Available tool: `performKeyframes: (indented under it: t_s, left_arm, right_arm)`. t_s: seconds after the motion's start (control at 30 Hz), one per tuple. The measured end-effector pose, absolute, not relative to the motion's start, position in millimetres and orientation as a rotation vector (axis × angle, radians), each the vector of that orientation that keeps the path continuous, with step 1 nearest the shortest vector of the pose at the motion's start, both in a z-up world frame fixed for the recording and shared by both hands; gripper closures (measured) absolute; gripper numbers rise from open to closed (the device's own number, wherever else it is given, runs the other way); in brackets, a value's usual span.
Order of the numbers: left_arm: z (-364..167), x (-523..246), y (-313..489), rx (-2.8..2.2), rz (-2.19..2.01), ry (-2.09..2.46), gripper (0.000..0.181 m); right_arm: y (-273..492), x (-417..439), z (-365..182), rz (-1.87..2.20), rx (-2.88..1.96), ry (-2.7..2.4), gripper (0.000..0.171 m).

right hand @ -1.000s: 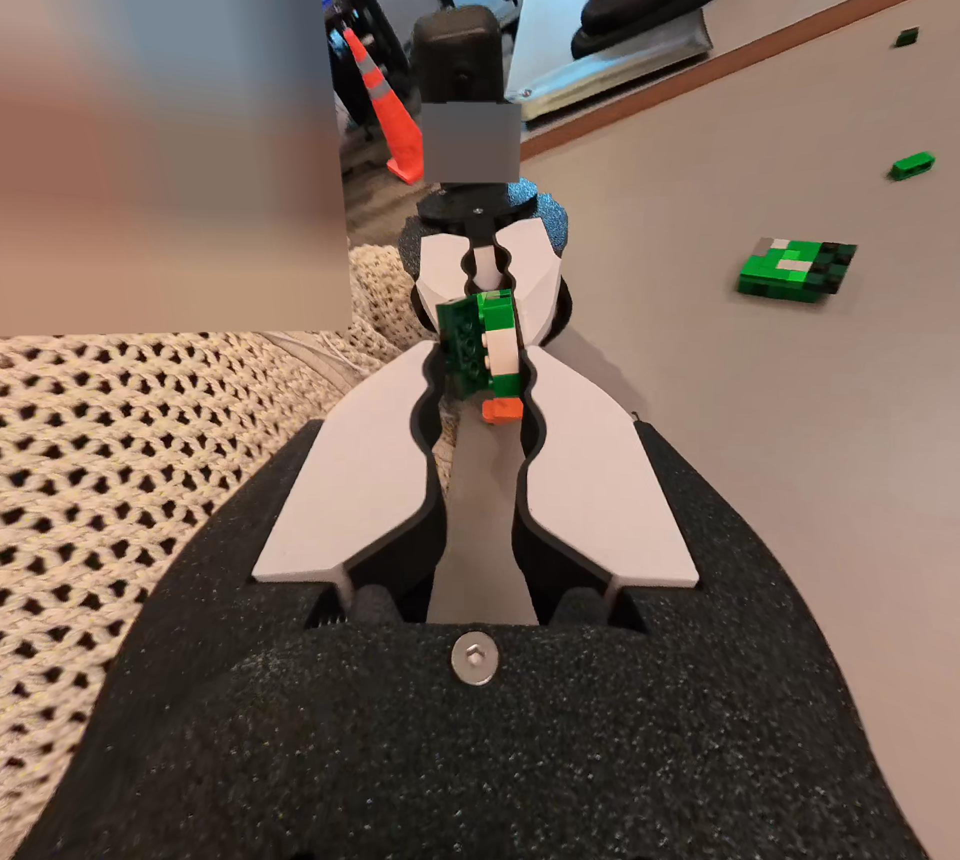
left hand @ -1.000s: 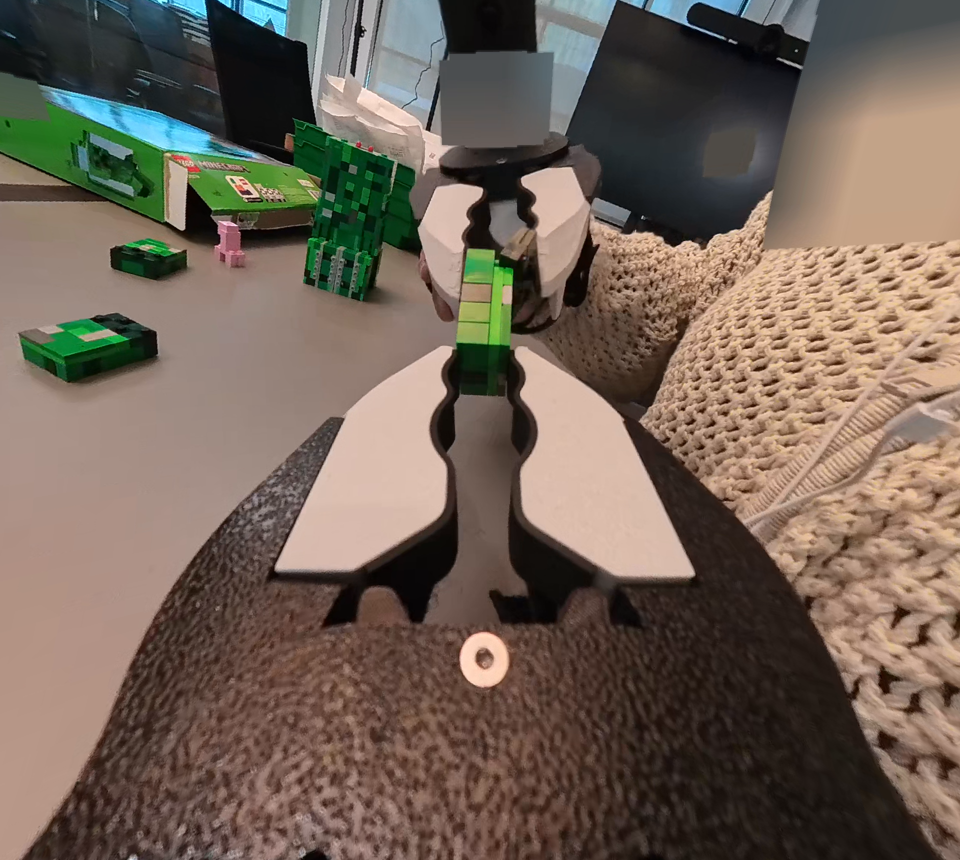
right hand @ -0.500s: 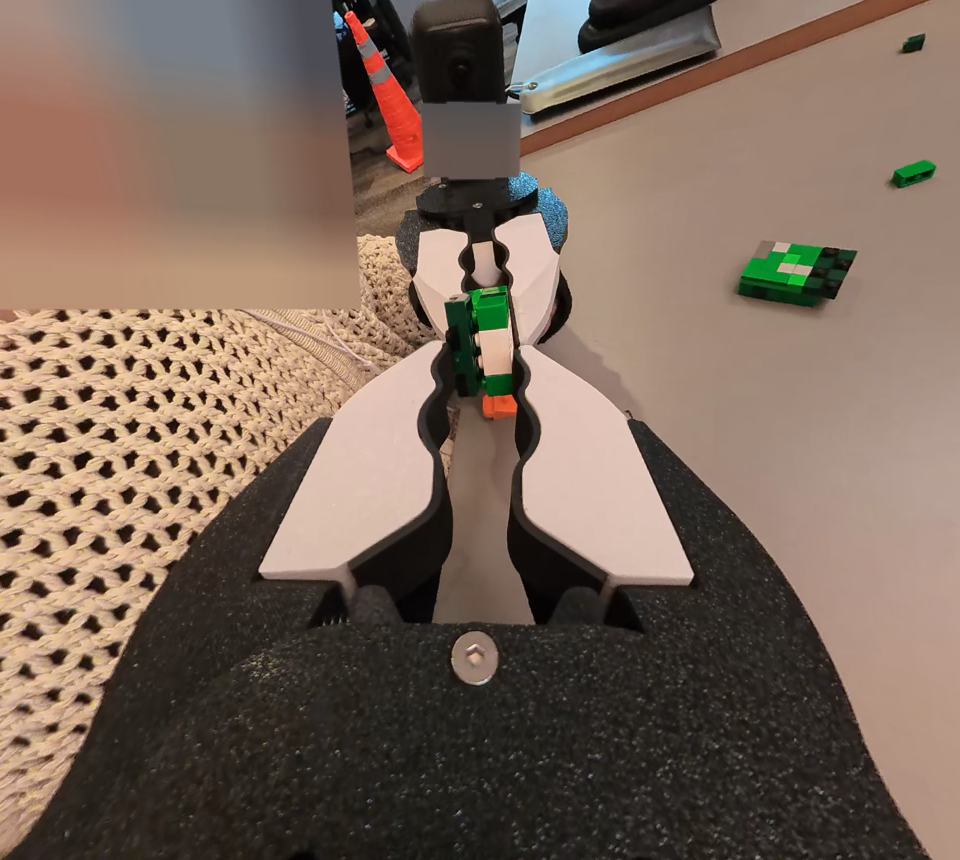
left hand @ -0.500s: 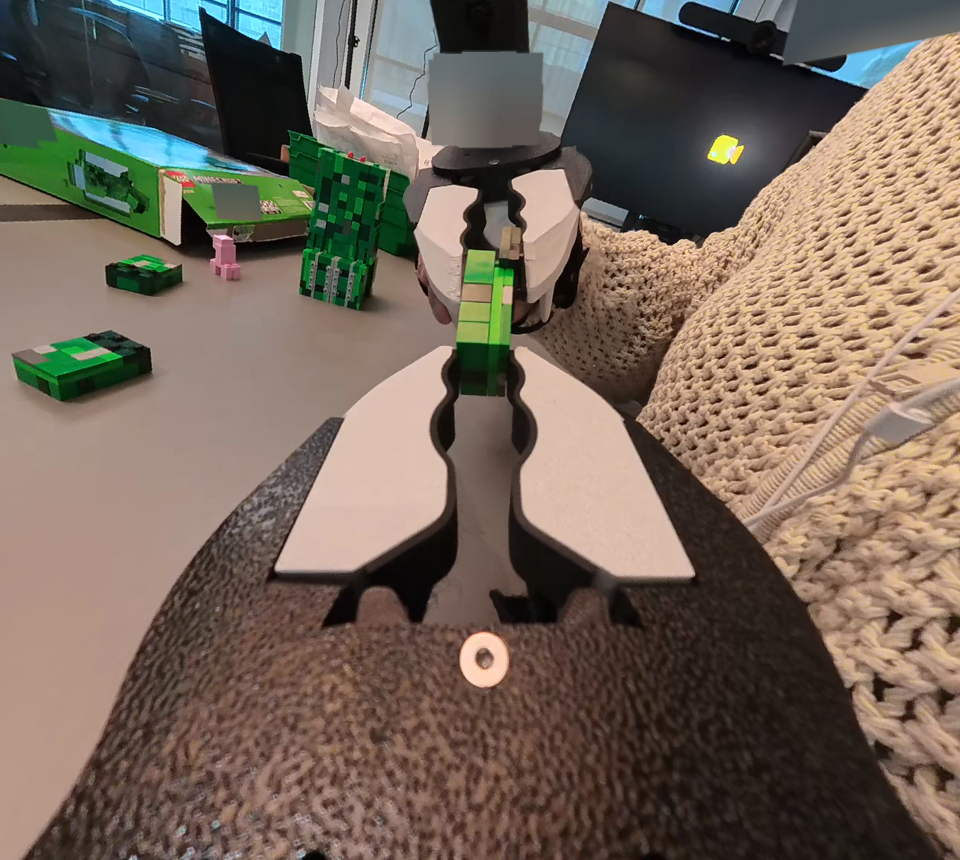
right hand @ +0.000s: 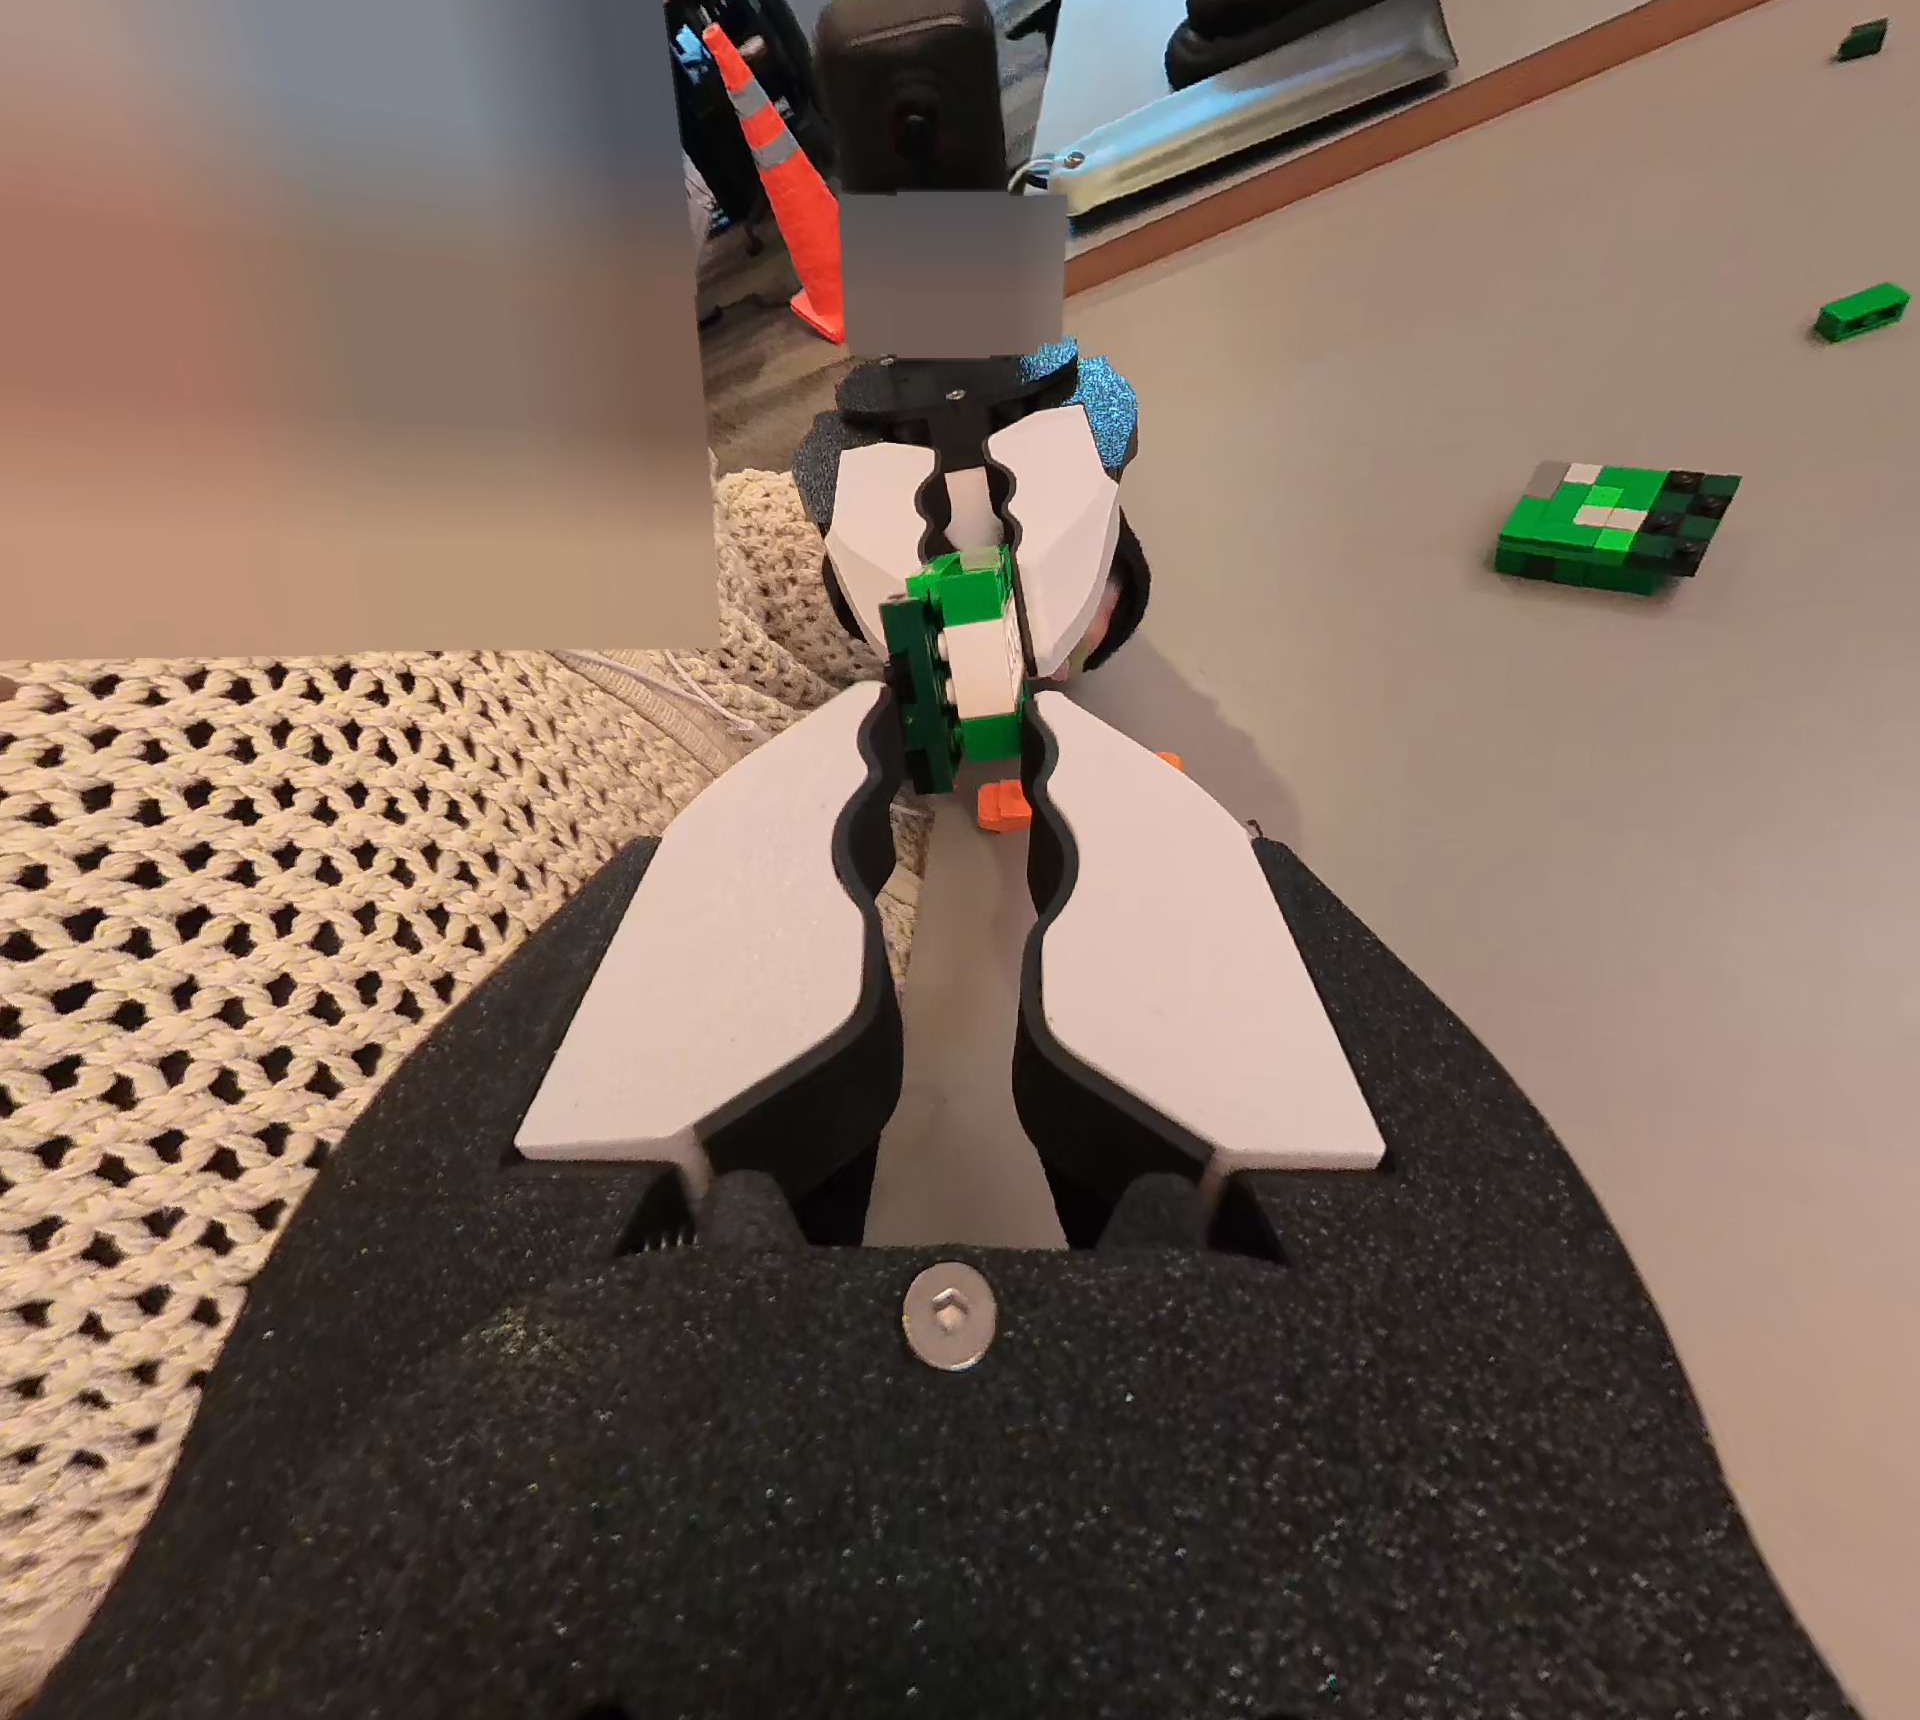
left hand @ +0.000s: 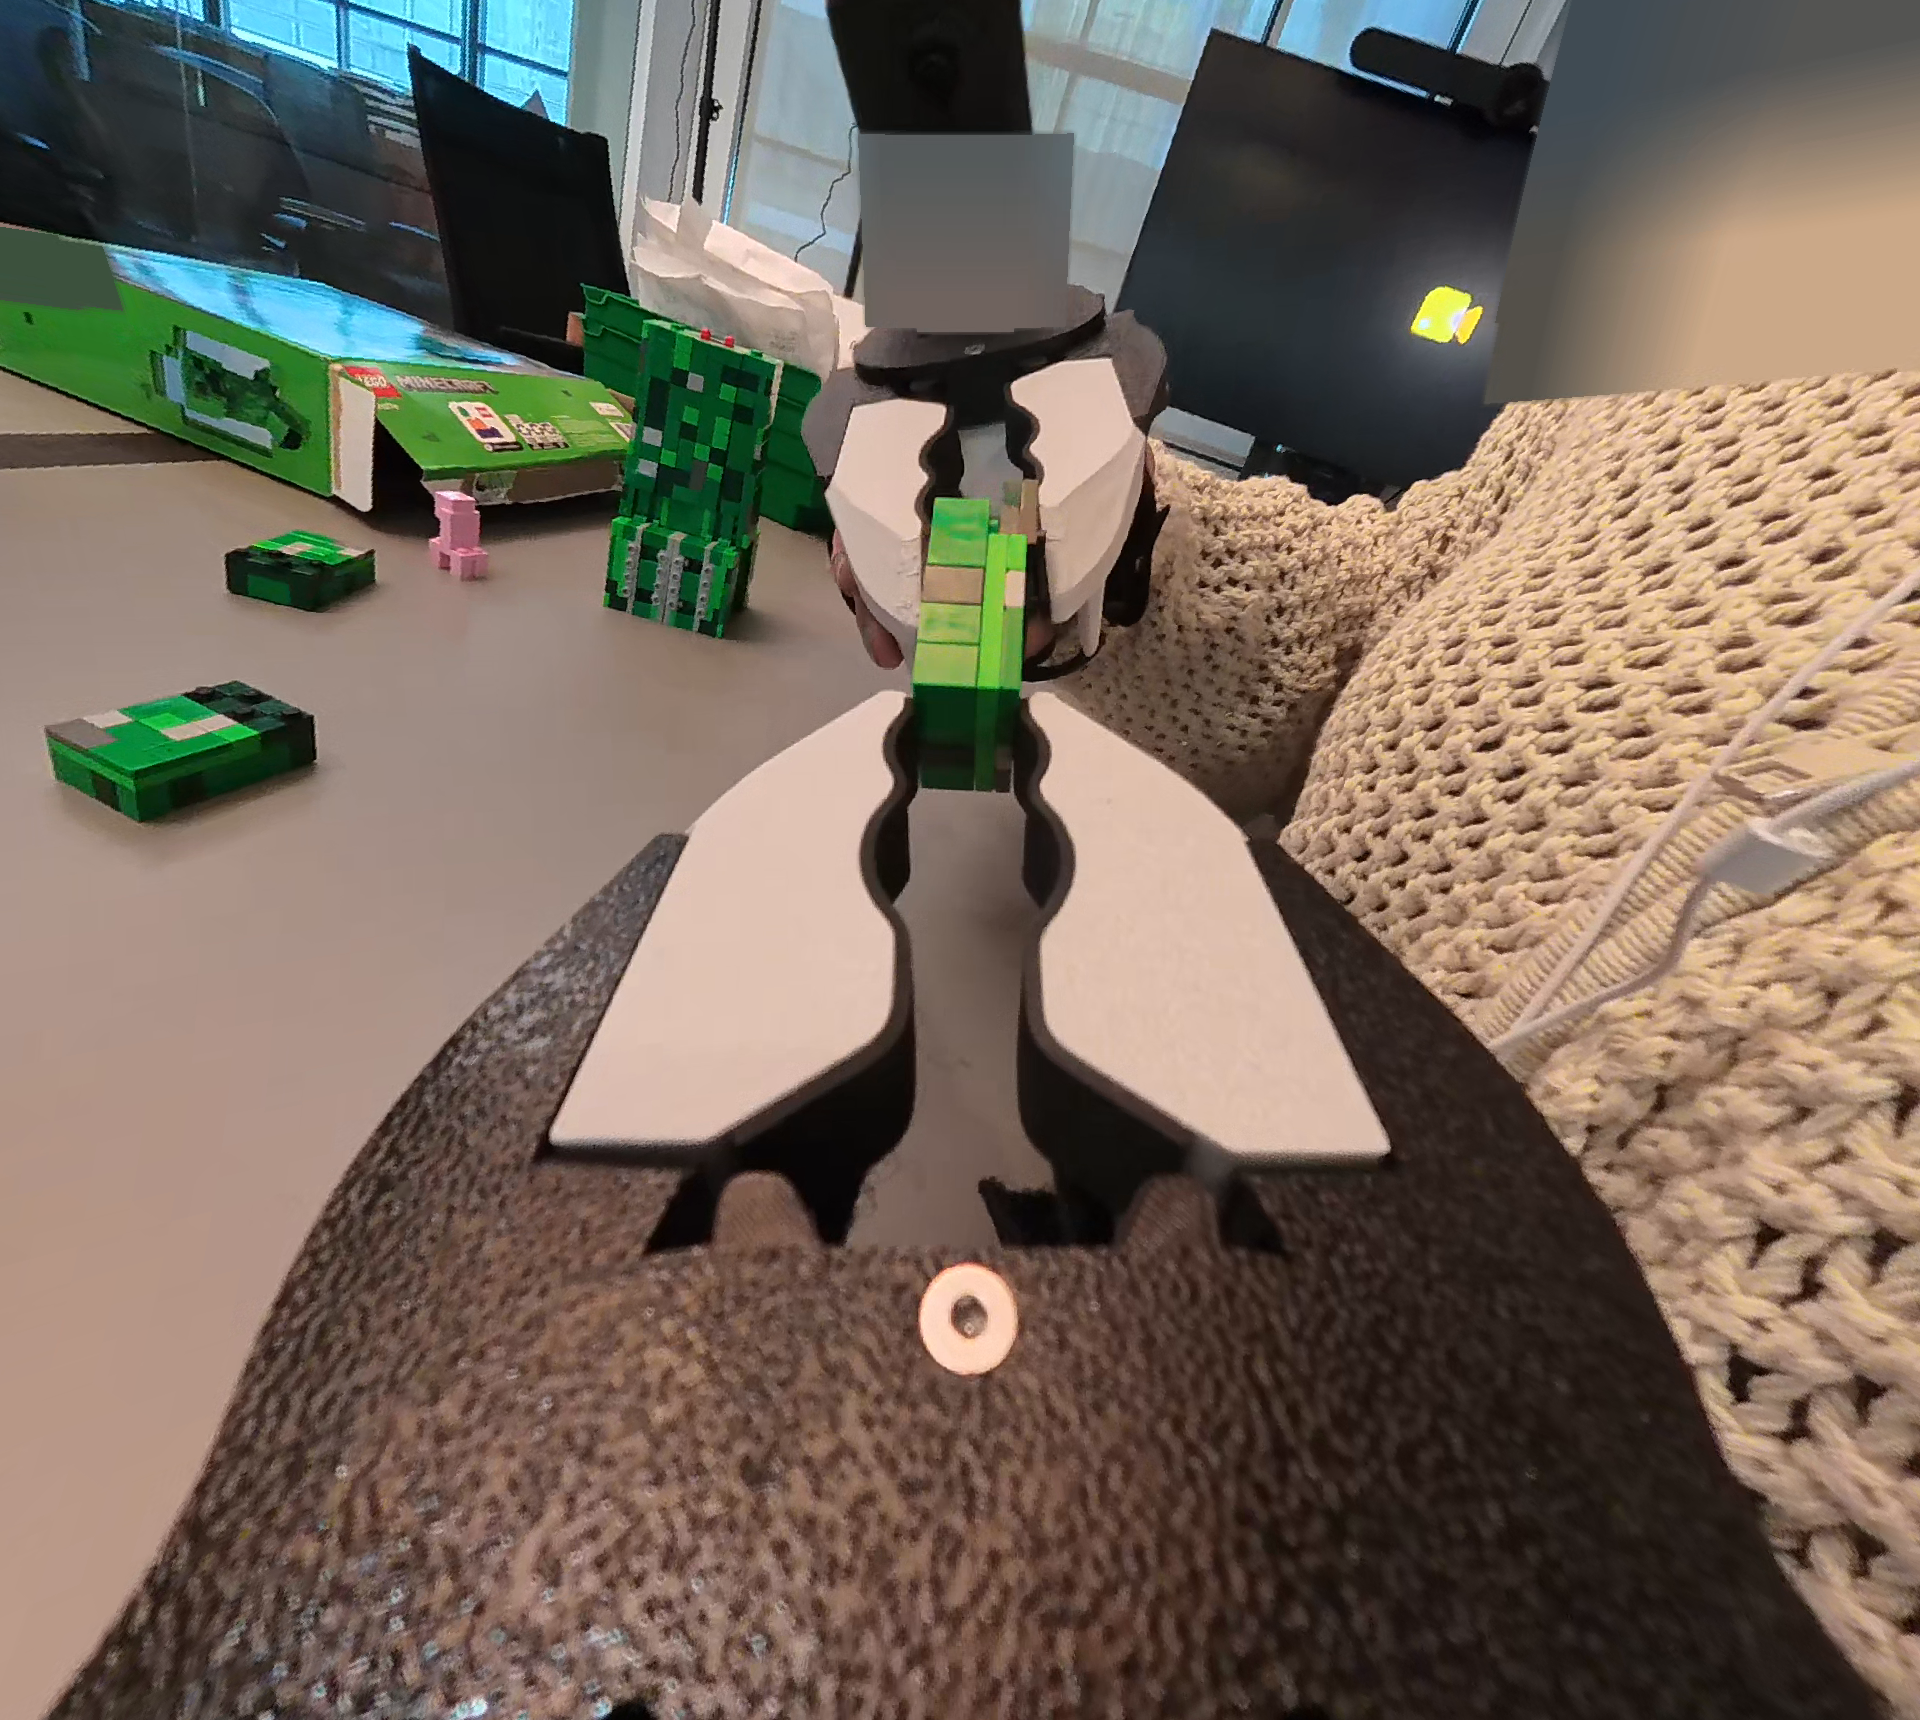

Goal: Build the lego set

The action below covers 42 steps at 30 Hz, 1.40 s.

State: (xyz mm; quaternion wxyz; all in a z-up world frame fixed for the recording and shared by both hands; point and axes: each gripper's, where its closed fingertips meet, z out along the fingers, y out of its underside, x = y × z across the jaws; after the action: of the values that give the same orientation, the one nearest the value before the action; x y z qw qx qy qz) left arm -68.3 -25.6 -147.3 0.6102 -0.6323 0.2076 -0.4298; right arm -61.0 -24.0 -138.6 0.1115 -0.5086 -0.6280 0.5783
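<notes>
A small green lego assembly [left hand: 961,662] with grey and white bricks is held in the air above the grey table [left hand: 416,839]. Both grippers face each other and clamp it from opposite ends. My left gripper [left hand: 964,751] is shut on its near end in the left wrist view, with the right gripper [left hand: 977,527] shut on the far end. In the right wrist view my right gripper [right hand: 956,735] is shut on the assembly [right hand: 961,662], and the left gripper [right hand: 966,527] holds the other end.
A green creeper figure [left hand: 691,486], a green box [left hand: 260,382], a pink pig [left hand: 460,532] and two flat green panels [left hand: 182,751] [left hand: 301,567] stand on the table. An orange piece [right hand: 1003,803] lies under the grippers. A knit sleeve [left hand: 1558,735] fills the right side. Left and right tips are no more than a few centimetres apart.
Both grippers stay clamped on the assembly. It has twisted slightly between them, and the views have shifted a little. The knit sleeve has moved in the left wrist view.
</notes>
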Motion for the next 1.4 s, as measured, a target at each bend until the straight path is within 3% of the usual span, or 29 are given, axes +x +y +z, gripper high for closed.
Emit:
performKeyframes:
  t_s: [0.93,1.4]
  left_arm:
    - [-143.2,-76.3,-25.1,-1.418,-1.019,0.394,0.165]
    - [-144.7,-72.2,-27.1,-1.409,-1.070,0.396,0.165]
  right_arm:
    - [-21.4,-70.2,-134.5,1.899,-1.608,-1.578,0.151]
    - [-22.9,-66.1,-138.2,1.770,-1.383,-1.684,0.153]
